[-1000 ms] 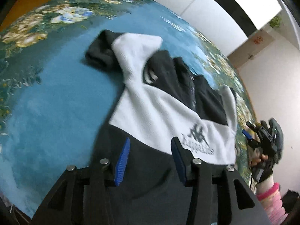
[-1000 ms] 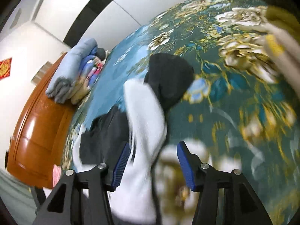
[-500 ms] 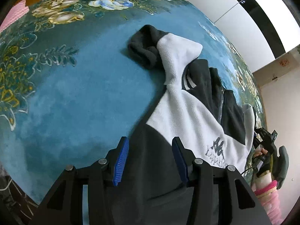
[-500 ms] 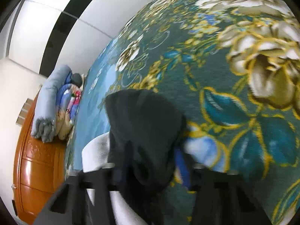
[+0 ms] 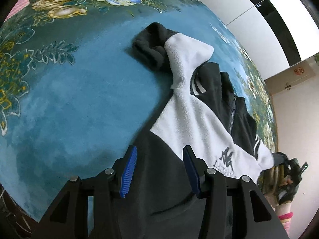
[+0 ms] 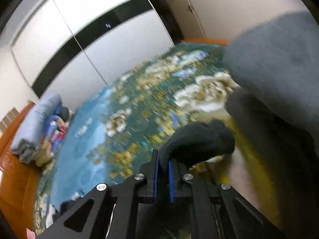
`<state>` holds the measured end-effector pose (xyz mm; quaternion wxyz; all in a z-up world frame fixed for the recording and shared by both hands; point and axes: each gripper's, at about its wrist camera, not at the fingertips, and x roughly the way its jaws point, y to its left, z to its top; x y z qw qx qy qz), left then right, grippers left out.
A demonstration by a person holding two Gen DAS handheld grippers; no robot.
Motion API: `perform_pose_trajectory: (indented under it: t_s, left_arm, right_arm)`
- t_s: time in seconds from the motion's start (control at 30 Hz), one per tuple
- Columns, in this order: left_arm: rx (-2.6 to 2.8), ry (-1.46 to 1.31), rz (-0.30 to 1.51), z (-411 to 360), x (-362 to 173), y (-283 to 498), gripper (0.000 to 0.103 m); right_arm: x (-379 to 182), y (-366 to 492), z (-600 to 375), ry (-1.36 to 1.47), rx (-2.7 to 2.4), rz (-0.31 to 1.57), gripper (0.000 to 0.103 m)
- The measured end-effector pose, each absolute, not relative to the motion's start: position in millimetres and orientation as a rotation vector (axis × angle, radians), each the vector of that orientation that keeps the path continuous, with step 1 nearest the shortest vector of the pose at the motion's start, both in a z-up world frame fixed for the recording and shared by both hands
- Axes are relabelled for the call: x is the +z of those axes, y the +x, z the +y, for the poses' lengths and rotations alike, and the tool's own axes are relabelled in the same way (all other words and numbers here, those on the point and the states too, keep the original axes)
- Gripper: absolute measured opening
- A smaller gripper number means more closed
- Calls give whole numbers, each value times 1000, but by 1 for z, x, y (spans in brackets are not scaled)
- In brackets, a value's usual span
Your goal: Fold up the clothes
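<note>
A black and white fleece jacket [image 5: 191, 119] lies spread on a blue floral bedspread [image 5: 79, 99]. One sleeve with a black cuff [image 5: 149, 47] points to the far side. My left gripper [image 5: 159, 169] is open and hovers just above the jacket's dark lower part, holding nothing. My right gripper [image 6: 162, 171] is shut on the other black sleeve cuff [image 6: 197, 141] and holds it lifted off the bed. The right gripper also shows in the left wrist view [image 5: 289, 171] at the jacket's far right edge.
Rolled quilts [image 6: 37, 127] lie at the head of the bed by an orange wooden headboard [image 6: 12, 169]. A white and black wardrobe [image 6: 95, 35] stands behind. A blurred grey cloth mass [image 6: 279, 63] fills the right wrist view's upper right.
My right gripper has closed on the black sleeve cuff and lifted it. My left gripper has stayed open and drawn back toward the jacket's lower edge.
</note>
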<state>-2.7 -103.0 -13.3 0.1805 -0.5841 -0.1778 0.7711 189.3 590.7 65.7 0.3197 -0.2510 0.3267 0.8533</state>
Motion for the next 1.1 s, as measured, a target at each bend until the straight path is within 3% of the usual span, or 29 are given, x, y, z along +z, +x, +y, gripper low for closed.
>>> perform_pose_trajectory:
  t_s: [0.43,0.6,0.63,0.67,0.7,0.77,0.9,1.07,1.1]
  left_arm:
    - [2283,-1571,-580,-150,-1,-28,50]
    - [2234,-1519,-836,-149,-11,-86,55]
    - [2193,-1528,-928,-148,-18,-101,56]
    - [2165,-1528,-980,-148,-23,-110,56]
    - [2150,-1535,-1028,-147,-29,-120,56]
    - [2128,-1564,-1114,-148,-44,-139,57]
    - [2063,-1659,-1290,-149,-78,-161,57]
    - [2076,-1659,-1232,-128,-87,-182,55]
    - [2108,-1681,-1195,-123,-87,-186,50]
  right_arm:
    - [84,184,564,-753,2163,672,9]
    - [82,170,545,-814,2239,636,13]
    - [84,169,540,-818,2251,625,16]
    - [86,167,534,-823,2264,614,31]
    - [88,167,529,-826,2277,610,58]
    - [98,176,508,-803,2322,573,72]
    - [107,210,446,-781,2475,533,73]
    - [79,252,390,-908,2510,514,74]
    - [72,260,381,-939,2502,514,74]
